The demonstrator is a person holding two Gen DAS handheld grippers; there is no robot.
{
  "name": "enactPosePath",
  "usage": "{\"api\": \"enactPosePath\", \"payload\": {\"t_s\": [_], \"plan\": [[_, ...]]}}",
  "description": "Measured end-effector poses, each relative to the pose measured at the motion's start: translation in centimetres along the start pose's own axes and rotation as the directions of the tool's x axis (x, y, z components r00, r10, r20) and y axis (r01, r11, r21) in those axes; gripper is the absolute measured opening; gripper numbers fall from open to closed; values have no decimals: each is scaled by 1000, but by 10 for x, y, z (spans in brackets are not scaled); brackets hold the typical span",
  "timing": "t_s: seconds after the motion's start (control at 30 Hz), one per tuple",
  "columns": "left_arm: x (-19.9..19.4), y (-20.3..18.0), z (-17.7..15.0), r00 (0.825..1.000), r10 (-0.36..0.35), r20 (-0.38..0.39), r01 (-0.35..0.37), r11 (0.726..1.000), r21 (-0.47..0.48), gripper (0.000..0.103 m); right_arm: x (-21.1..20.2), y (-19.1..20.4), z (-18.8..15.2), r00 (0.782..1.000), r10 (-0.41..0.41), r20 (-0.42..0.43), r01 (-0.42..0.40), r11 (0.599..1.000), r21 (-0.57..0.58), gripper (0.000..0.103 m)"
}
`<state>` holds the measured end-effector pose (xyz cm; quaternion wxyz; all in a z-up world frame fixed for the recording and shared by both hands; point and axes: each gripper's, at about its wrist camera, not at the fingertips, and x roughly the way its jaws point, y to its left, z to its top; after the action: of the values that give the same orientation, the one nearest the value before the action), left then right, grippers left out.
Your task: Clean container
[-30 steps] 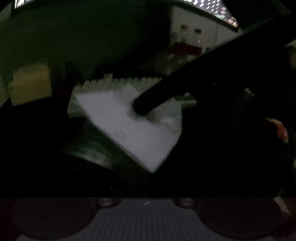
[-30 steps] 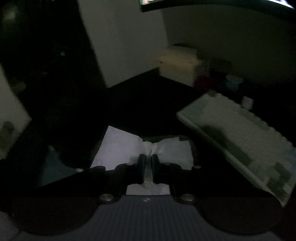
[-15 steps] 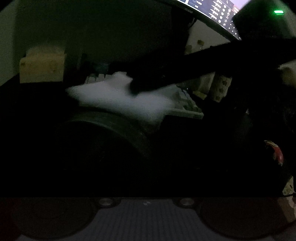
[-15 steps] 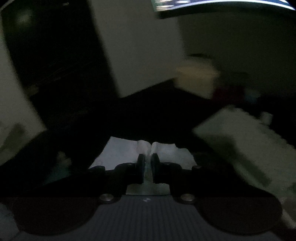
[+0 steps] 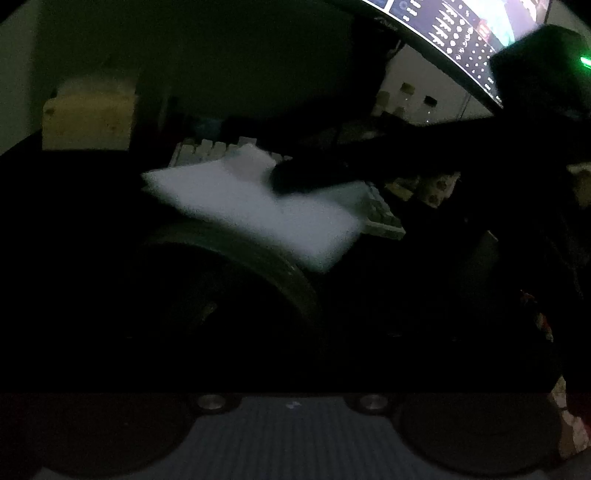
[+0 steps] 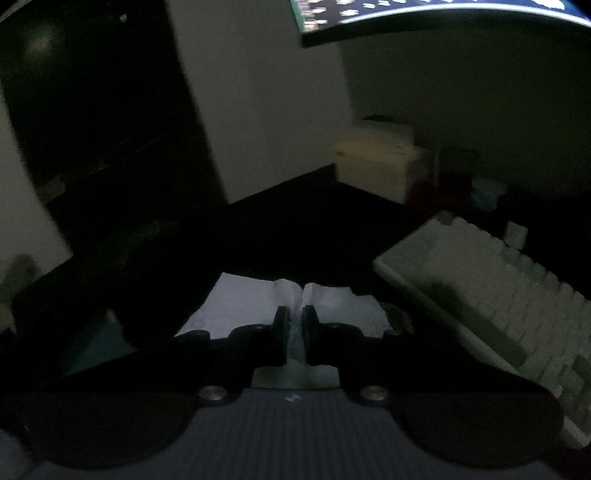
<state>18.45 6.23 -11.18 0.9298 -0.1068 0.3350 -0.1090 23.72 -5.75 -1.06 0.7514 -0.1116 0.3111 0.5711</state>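
Left wrist view: the scene is very dark. A round, dark container (image 5: 236, 280) fills the near middle, its pale rim curving from the left toward the right; it seems tipped so its mouth faces the camera, probably held that way to open it up for wiping, though what holds it is lost in shadow. The left gripper's own jaws cannot be made out here, so I cannot tell whether they are clenched or released. A white paper towel (image 5: 255, 206) lies over the far edge of the rim, pressed from above by the dark tip of the right gripper (image 5: 295, 181), whose arm slants in from the upper right. Behind the towel is a pale keyboard (image 5: 380, 218); far left sits a beige box (image 5: 88, 122), and a lit monitor (image 5: 454, 40) curves across the top right with small bottles (image 5: 406, 99) beneath it.

Right wrist view: the right gripper (image 6: 293, 325) has its jaws clenched on the paper towel (image 6: 243, 302), a crumpled fold squeezed between the two pads while the rest of the sheet fans out left and right ahead of them. Pinching the towel at its middle leaves a broad flap free to drag over a surface, which suits wiping. The container itself is not distinguishable below the towel in this view. The keyboard (image 6: 491, 295) lies to the right on the dark table (image 6: 314, 221), the beige box (image 6: 376, 162) at the far side, and the monitor's (image 6: 424, 14) edge glows at the top.
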Motion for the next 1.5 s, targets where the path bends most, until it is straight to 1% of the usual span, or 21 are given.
{"api": "enactPosePath", "payload": {"t_s": [0.03,0.13,0.27,0.47,0.5,0.57,0.67,0.7,0.83,0.87,0.93,1.03,1.1,1.2,1.5], "plan": [[1,-2,0,1000,4,-2,-4,1000,0,63,3,-1,1,1000,4,1,-4,1000,-13,10],[2,-4,1,1000,19,-1,-19,1000,-2,65,6,-8,3,999,42,5,-42,999,-6,10],[3,-6,4,999,49,2,-49,999,-3,66,12,-13,4,998,57,24,-56,998,-34,10],[6,-9,7,996,86,-4,-86,996,-21,66,13,-20,3,996,87,28,-85,995,-49,10],[6,-9,7,996,89,-6,-89,996,-22,66,12,-20,3,997,70,23,-69,996,-56,10],[8,-10,9,996,93,-8,-93,996,-13,66,10,-21,3,1000,10,25,-8,998,-66,11],[11,-9,9,995,100,-8,-100,995,-3,66,11,-20,2,999,-13,36,15,998,-55,11],[13,-7,9,995,101,-8,-101,995,-3,66,11,-18,2,999,-8,38,10,998,-55,11],[13,-8,7,994,108,-9,-108,994,11,66,11,-12,1,992,121,34,-119,992,-50,11],[12,-9,7,994,108,-9,-108,994,12,66,11,-13,1,991,126,33,-125,991,-52,11],[11,-9,6,995,103,-11,-103,995,11,69,12,-19,2,995,91,37,-90,995,-39,11],[10,-7,6,995,101,-10,-101,995,6,70,13,-32,4,999,28,43,-27,1000,-4,11],[9,-7,6,995,102,-9,-102,995,6,70,14,-35,4,999,26,44,-26,1000,8,11],[7,-7,5,995,100,-7,-100,995,1,70,14,-31,4,999,14,48,-14,1000,-14,11],[8,-6,5,995,96,-2,-96,995,-5,70,14,-29,3,998,21,56,-20,1000,-19,11]]}}
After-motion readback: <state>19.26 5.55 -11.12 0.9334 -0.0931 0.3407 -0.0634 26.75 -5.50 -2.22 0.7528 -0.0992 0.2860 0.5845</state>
